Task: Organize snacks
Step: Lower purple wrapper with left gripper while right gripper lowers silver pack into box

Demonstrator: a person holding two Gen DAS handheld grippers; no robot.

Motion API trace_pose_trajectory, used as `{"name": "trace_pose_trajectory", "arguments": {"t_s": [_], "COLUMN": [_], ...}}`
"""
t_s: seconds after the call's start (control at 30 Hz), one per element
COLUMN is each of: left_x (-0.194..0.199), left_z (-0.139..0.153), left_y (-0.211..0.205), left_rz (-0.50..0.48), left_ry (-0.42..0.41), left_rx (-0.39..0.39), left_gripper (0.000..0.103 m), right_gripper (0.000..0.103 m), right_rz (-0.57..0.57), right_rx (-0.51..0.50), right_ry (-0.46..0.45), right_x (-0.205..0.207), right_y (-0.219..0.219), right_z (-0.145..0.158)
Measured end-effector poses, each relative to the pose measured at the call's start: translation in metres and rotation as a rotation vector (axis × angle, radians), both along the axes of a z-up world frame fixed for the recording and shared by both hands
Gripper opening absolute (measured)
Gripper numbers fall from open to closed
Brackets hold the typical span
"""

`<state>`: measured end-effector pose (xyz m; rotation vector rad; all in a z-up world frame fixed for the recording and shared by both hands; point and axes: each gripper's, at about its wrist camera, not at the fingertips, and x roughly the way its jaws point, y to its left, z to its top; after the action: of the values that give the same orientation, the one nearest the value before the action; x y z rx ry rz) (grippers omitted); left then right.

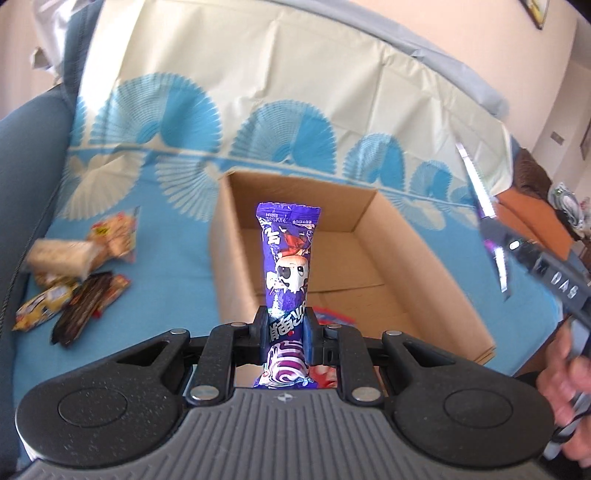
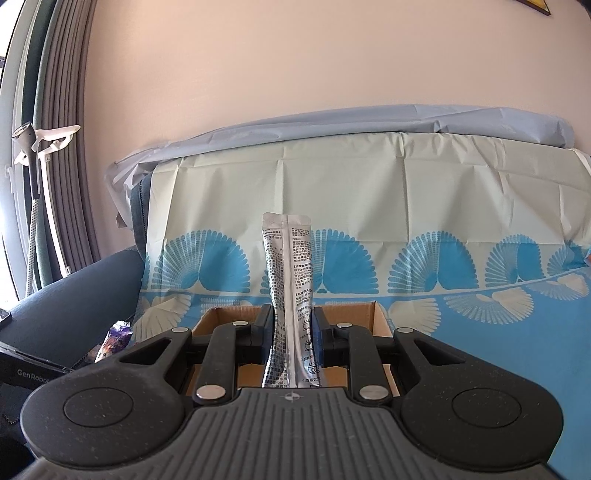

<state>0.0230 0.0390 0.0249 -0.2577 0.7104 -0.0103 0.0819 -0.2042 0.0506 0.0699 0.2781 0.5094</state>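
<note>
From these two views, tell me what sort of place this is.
Probably a living room at home. A dark blue sofa is draped with a fan-patterned cover, grey curtains hang by a window, and a framed picture hangs on the wall.

Lower half of the left wrist view: the left gripper [image 1: 286, 328] shows a grey ribbed housing with a small cross mark, two black speckled lobes with round discs, black linkage bars pinned by silver screws, and blue-faced fingers [image 1: 261, 330]. At right, the right gripper [image 1: 535, 266] carries white lettering on its dark body. The right wrist view repeats that build; the right gripper [image 2: 293, 330] matches.
</note>
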Motion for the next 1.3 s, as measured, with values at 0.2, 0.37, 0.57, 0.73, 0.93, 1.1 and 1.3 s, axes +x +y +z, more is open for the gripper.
{"name": "trace_pose_trajectory", "arguments": {"t_s": [0.2, 0.37, 0.57, 0.73, 0.93, 1.1, 1.3], "left_x": [0.017, 0.031, 0.043, 0.051, 0.056, 0.058, 0.061], "left_z": [0.013, 0.024, 0.032, 0.033, 0.031, 0.028, 0.027], "left_y": [-0.026, -0.041, -0.054, -0.060, -0.062, -0.062, -0.062], "left_rz": [-0.047, -0.070, -0.089, -0.100, -0.101, -0.101, -0.101], "left_ry": [-0.021, -0.045, -0.062, -0.065, -0.063, -0.054, -0.050], "left_rx": [0.000, -0.003, -0.007, -0.011, -0.016, -0.018, -0.019], "left_gripper": [0.019, 0.019, 0.019, 0.019, 0.019, 0.019, 0.019], "right_gripper": [0.022, 0.022, 0.022, 0.022, 0.023, 0.023, 0.023], "right_rz": [0.001, 0.003, 0.003, 0.003, 0.005, 0.009, 0.012], "right_rx": [0.009, 0.014, 0.019, 0.021, 0.021, 0.020, 0.023], "right_ry": [-0.002, -0.003, 0.000, 0.000, 0.001, 0.004, 0.004], "right_x": [-0.001, -0.001, 0.000, -0.001, -0.001, 0.001, 0.002], "right_y": [-0.001, -0.002, -0.002, -0.001, -0.001, 0.000, 0.000], "right_z": [0.000, -0.002, -0.003, -0.003, -0.003, -0.004, -0.005]}}
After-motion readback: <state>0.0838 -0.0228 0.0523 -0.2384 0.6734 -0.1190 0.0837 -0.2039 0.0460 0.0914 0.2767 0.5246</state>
